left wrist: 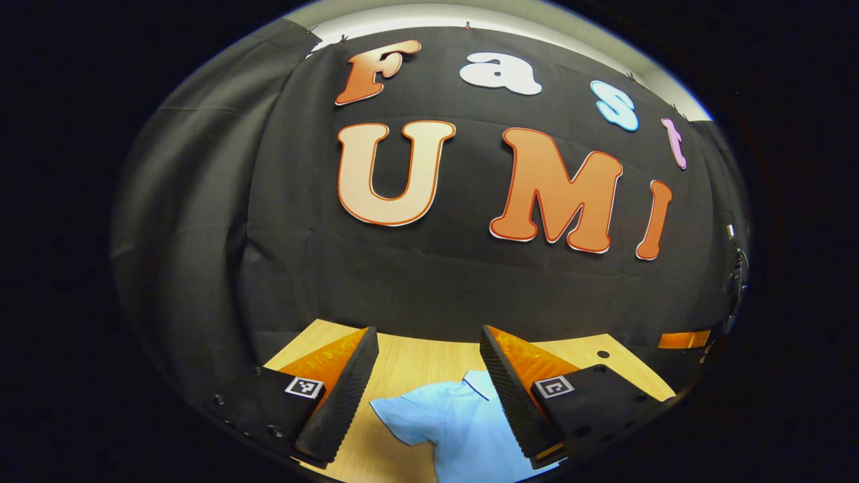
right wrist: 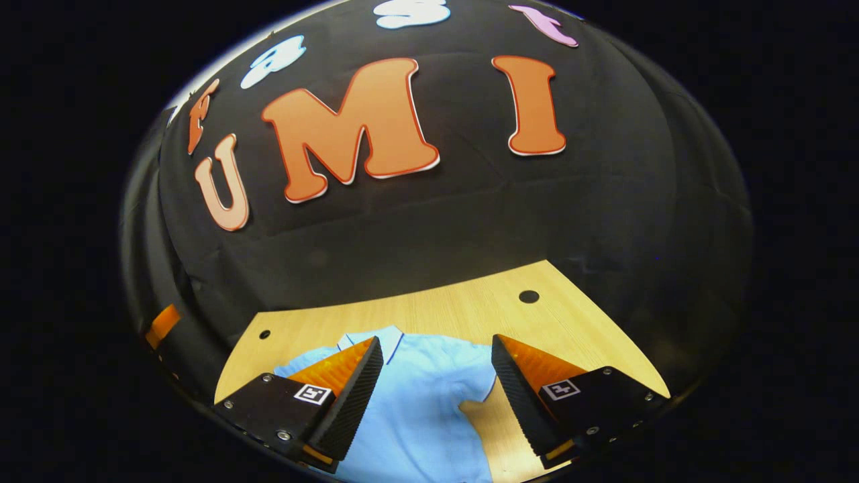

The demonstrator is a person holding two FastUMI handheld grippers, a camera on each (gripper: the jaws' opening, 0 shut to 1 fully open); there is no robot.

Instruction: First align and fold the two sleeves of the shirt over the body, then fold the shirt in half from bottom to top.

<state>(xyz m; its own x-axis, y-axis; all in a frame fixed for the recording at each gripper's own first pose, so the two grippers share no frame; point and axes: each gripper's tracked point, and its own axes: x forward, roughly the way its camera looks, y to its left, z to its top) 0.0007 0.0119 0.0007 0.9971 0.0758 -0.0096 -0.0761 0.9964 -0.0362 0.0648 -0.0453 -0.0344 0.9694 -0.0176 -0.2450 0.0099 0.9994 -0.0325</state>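
Light blue shirt [left wrist: 463, 422] lies flat on the wooden table [left wrist: 416, 365], collar toward the booth wall, both sleeves spread out to the sides. In the left gripper view its lower body is cut off at the bottom edge and its far side is hidden behind a finger. The left gripper [left wrist: 429, 382] is spread wide, holding nothing, above the shirt. The right gripper [right wrist: 436, 389] is likewise spread and empty; here the hem is also cut off.
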